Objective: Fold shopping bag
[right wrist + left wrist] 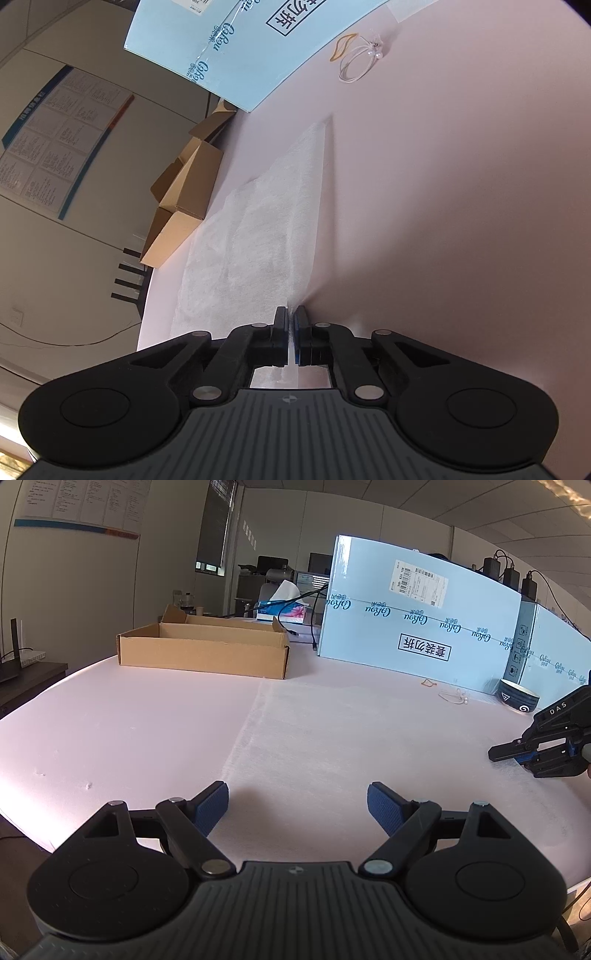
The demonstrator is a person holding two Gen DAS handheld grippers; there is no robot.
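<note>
I see the shopping bag (255, 236) as thin white non-woven fabric, spread mostly flat on the pale pink table (461, 221). Its right edge is lifted into a raised ridge, pinched between my right gripper (291, 325). It seems single-folded, though the pale fabric blurs its far outline.

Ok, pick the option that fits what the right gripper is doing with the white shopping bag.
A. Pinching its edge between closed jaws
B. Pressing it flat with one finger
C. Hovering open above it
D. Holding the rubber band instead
A: in the right wrist view the right gripper has its jaws shut on the edge of the white shopping bag, lifting that edge off the table.
</note>
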